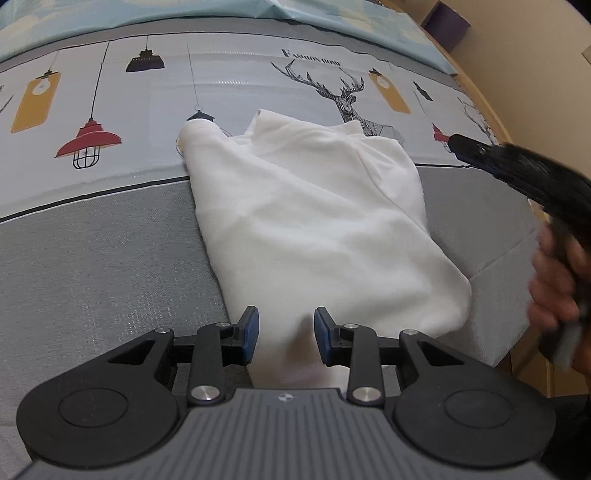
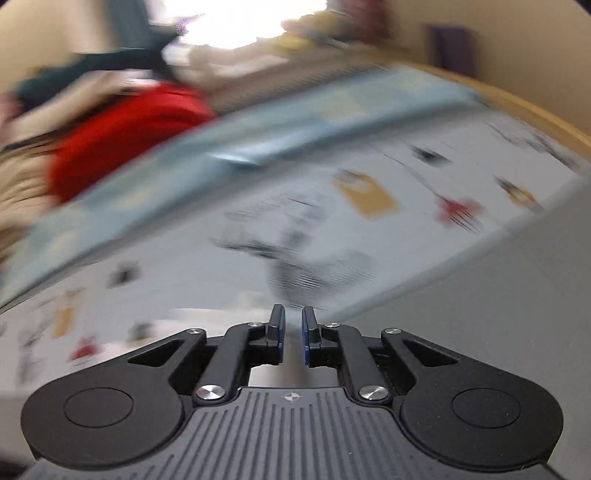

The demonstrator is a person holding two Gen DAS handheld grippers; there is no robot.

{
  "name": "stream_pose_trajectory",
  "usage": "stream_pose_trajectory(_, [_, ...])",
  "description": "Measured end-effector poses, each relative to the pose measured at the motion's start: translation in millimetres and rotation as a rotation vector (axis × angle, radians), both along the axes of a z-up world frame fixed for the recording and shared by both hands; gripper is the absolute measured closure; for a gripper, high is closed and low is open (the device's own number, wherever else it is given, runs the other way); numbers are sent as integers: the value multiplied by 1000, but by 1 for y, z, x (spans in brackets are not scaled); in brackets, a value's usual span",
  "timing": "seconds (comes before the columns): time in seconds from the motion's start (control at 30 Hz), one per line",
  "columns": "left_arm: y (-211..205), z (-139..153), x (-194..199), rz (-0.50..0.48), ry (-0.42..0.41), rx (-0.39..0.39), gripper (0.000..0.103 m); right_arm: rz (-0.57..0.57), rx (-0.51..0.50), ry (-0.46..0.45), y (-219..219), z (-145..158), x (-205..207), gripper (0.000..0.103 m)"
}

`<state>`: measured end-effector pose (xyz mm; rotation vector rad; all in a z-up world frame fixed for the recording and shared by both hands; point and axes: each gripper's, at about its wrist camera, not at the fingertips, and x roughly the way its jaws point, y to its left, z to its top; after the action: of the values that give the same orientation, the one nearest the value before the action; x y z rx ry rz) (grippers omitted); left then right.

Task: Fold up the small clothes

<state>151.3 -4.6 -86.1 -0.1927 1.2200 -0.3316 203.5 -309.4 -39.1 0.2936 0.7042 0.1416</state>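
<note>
A white garment [image 1: 317, 221] lies folded into a long shape on the bed, running from the deer print down to my left gripper [image 1: 285, 332]. That gripper hangs over the garment's near end with its jaws apart. Cloth shows in the gap, but the blue pads [image 1: 251, 332] do not press on it. My right gripper [image 1: 458, 146] comes in from the right, blurred, held by a hand [image 1: 554, 280], just off the garment's right edge. In the right wrist view the right gripper [image 2: 293, 332] has a narrow gap and nothing between its fingers. That view is blurred and the garment is barely visible in it.
The bed cover [image 1: 110, 258] is grey with a pale band printed with lamps and a deer [image 1: 343, 96]. A light blue sheet [image 1: 369, 22] lies at the far side. A wooden bed edge [image 1: 487, 103] runs along the right. Red fabric [image 2: 122, 136] lies beyond the bed.
</note>
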Motion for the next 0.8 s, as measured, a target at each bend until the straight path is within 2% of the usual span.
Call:
stream_pose_trajectory(0.07, [-3,-3,2,3,3,9,67,180,0,-26,10,7,-12,81])
stream_pose_trajectory(0.1, [-3,-4,2,3,4,9,67,273,-11,-2,16,3,-18,77])
stream_pose_trajectory(0.17, [-7,-6,3,7,9,11,67,390,-91,106,28,-16,-23,75])
stream_pose_trajectory(0.2, [-8,-7,4,9,11,13,67,419,-181,186,33,-32,-24,75])
stream_pose_trajectory(0.23, [-9,-9,5,14,15,16,65,411,-306,261,36,-51,-25,59])
stream_pose_trajectory(0.27, [-9,-10,6,22,18,17,63,400,-371,309,32,-64,-25,48])
stream_pose_trajectory(0.3, [-9,-11,8,33,21,16,56,381,-372,317,28,-66,-25,44])
stream_pose_trajectory(0.33, [-7,-12,9,49,21,15,49,365,-330,304,21,-61,-24,45])
stream_pose_trajectory(0.4, [-3,-12,12,87,11,6,42,326,-250,236,14,-43,-24,46])
stream_pose_trajectory(0.47, [1,-12,14,119,5,-6,40,291,-178,139,11,-26,-27,44])
stream_pose_trajectory(0.5, [3,-12,15,136,5,-10,40,277,-137,124,8,-24,-26,41])
stream_pose_trajectory(0.6, [8,-17,19,176,14,-19,40,225,-45,197,5,-37,-9,37])
stream_pose_trajectory(0.7, [11,-22,22,200,24,-26,40,184,-19,288,11,-59,6,37])
stream_pose_trajectory(0.8, [14,-25,25,209,22,-39,38,157,7,322,14,-71,8,36])
